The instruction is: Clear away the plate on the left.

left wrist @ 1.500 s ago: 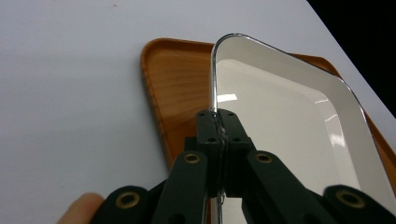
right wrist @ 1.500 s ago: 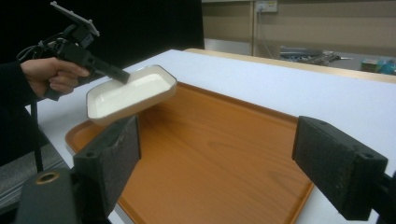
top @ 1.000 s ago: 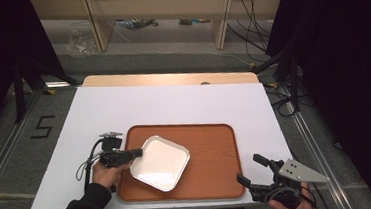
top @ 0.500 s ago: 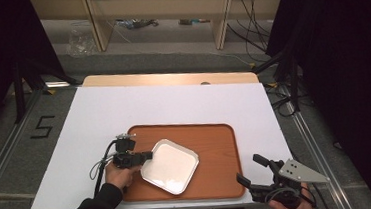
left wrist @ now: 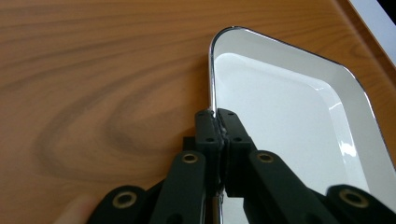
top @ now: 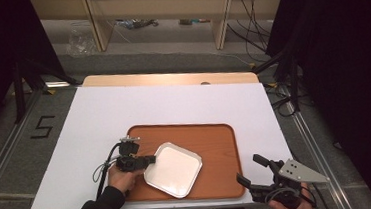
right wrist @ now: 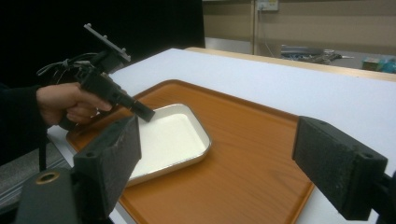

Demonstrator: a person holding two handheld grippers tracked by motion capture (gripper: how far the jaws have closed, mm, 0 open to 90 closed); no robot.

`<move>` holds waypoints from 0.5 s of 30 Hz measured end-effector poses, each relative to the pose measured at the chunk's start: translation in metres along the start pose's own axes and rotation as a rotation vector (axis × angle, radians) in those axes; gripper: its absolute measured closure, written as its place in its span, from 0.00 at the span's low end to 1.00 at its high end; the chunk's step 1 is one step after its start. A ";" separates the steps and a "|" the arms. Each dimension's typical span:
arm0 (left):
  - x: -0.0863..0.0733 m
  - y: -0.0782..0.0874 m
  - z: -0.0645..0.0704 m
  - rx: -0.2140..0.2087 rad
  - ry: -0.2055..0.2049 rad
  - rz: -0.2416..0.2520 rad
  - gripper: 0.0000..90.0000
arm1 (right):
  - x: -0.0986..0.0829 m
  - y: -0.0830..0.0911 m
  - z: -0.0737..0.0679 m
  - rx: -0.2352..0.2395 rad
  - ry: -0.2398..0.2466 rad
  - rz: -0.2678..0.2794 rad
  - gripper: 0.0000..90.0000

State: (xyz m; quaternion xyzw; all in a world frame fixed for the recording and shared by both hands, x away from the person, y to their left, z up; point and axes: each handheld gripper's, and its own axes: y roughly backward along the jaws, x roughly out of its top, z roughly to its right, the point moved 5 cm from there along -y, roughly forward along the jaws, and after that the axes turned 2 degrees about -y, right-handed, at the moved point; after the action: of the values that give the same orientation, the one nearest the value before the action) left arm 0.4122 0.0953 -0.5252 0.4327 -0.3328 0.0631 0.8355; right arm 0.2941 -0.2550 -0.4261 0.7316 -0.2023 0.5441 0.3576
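On the tray's [top: 216, 132] near-left part sits the dish [top: 173, 169], its left rim pinched tight in the left gripper [top: 150, 160], the nearer one. Off the tray's right near corner, the right gripper [top: 253, 172] hangs wide open, empty, aimed across at the dish.

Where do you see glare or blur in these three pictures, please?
Left gripper view: bright glare on the white dish, near jaws soft. Right gripper view: its own jaws blurred, wooden tray fairly sharp. High view: evenly lit table, dark surroundings.
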 end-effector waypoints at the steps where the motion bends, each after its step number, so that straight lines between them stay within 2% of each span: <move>1: -0.001 0.000 0.002 0.002 -0.004 0.000 0.96 | 0.001 -0.001 -0.001 0.012 -0.008 0.021 0.18; 3: -0.003 0.001 0.005 0.002 -0.001 -0.001 0.95 | 0.001 0.000 0.000 -0.002 0.002 0.017 0.18; 4: -0.004 0.002 0.006 -0.003 -0.012 -0.009 0.95 | 0.001 -0.001 -0.001 0.012 -0.010 0.019 0.18; 5: -0.006 0.002 0.007 -0.008 -0.015 -0.015 0.94 | 0.001 -0.001 0.000 -0.007 0.001 0.024 0.18; 7: -0.008 0.004 0.008 -0.010 -0.013 -0.023 0.93 | 0.001 -0.001 -0.001 0.001 -0.006 0.027 0.18; 8: -0.009 0.005 0.009 -0.009 -0.013 -0.027 0.93 | 0.000 -0.001 -0.003 0.013 -0.033 0.019 0.18; 11: -0.012 0.008 0.009 -0.011 -0.020 -0.038 0.91 | 0.001 -0.001 0.000 -0.006 0.000 0.025 0.18; 12: -0.013 0.008 0.008 -0.013 -0.016 -0.036 0.91 | 0.000 0.000 0.000 -0.004 -0.002 0.003 0.18; 13: -0.013 0.009 0.009 -0.017 -0.001 -0.033 0.91 | 0.001 -0.001 -0.001 0.013 0.003 0.031 0.18; 14: -0.014 0.010 0.008 -0.014 -0.009 -0.041 0.90 | 0.000 0.001 0.000 -0.002 0.000 0.005 0.18; 15: -0.015 0.012 0.008 -0.014 -0.017 -0.049 0.90 | 0.001 -0.001 0.000 -0.004 0.000 0.032 0.18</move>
State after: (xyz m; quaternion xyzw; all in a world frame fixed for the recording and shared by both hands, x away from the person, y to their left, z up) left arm 0.3925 0.0994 -0.5234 0.4355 -0.3295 0.0364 0.8369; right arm 0.2951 -0.2540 -0.4256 0.7275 -0.2150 0.5493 0.3503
